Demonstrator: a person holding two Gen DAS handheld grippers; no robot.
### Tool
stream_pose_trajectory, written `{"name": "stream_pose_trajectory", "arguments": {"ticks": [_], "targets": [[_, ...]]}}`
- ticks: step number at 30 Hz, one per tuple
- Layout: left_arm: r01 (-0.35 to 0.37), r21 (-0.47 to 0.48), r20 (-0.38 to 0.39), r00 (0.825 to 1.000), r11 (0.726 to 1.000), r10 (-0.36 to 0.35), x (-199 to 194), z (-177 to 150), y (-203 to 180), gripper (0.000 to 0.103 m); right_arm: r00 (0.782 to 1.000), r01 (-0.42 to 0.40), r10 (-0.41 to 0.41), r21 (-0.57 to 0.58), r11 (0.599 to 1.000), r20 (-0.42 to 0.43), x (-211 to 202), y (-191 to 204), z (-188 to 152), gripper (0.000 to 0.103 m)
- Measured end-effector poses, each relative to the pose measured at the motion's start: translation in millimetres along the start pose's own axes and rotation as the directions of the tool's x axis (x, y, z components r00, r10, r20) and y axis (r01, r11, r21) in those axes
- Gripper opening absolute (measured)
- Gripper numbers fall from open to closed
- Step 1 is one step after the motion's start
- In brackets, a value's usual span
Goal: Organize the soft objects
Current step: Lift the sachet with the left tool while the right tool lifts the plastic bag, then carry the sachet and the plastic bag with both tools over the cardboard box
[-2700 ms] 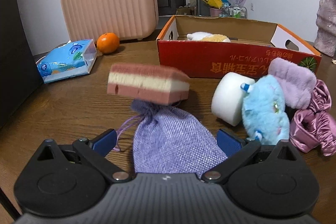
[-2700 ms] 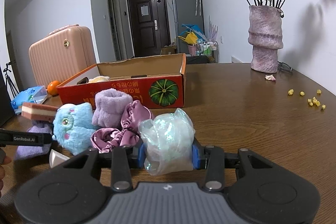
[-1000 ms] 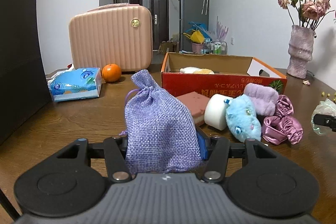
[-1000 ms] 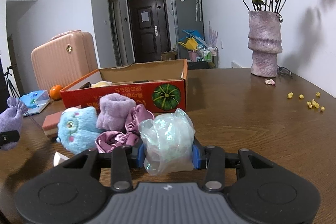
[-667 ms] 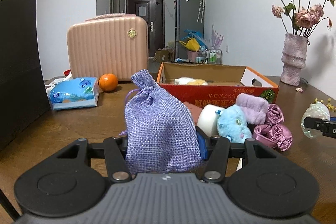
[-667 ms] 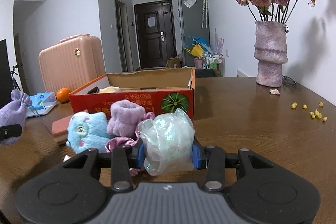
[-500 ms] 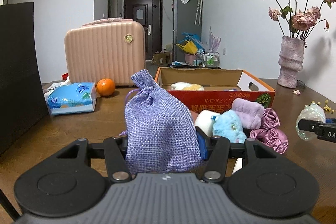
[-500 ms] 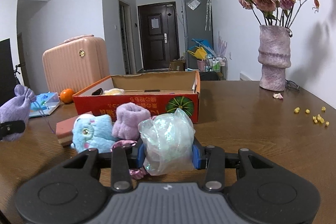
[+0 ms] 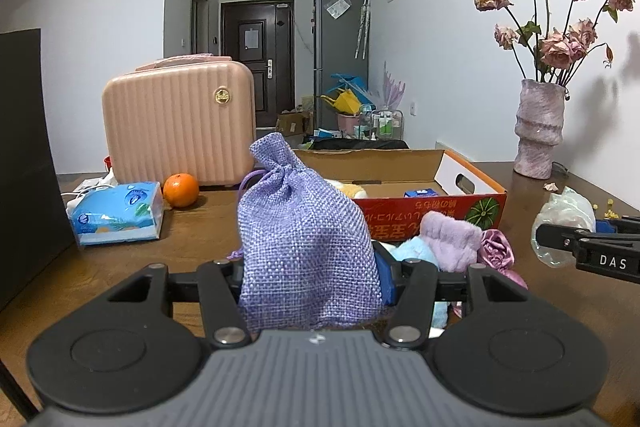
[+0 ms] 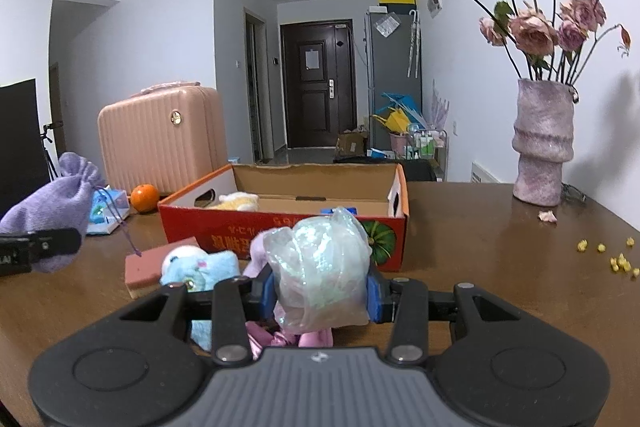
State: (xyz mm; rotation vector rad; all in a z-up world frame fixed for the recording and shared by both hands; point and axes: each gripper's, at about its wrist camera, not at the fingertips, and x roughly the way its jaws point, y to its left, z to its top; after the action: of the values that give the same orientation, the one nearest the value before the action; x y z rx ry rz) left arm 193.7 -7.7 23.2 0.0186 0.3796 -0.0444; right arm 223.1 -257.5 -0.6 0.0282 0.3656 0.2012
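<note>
Left gripper [image 9: 312, 279]: clamped on purple burlap pouch [image 9: 304, 247], held upright above the table [image 9: 192, 227]. Loose on table before red cardboard box [image 10: 280, 227]: pink sponge [image 10: 144, 269], blue plush [image 10: 200, 267], lilac fuzzy item [image 9: 450, 239], pink satin scrunchie [image 9: 498, 251]. Right gripper [image 10: 322, 297]: closed on iridescent plastic bundle [image 10: 320, 275], raised just before the box.

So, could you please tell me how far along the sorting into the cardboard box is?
Done: a yellow plush lies in the red cardboard box. In hand: left gripper holds the purple burlap pouch, right gripper the iridescent plastic bundle. Left: blue plush, lilac fluffy roll, satin scrunchie, pink sponge.
</note>
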Motion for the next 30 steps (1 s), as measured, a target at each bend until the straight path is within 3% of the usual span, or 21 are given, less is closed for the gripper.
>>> {"name": "stream_pose_trajectory", "arguments": {"ticks": [30], "targets": [[0.028, -0.003, 0.052, 0.998, 1.000, -0.027, 54.0, 49.2, -30.4, 0.055, 0.996, -0.022, 0.019, 0.028, 0.999, 0.088, 51.8, 8.2, 47.8, 0.042]]}}
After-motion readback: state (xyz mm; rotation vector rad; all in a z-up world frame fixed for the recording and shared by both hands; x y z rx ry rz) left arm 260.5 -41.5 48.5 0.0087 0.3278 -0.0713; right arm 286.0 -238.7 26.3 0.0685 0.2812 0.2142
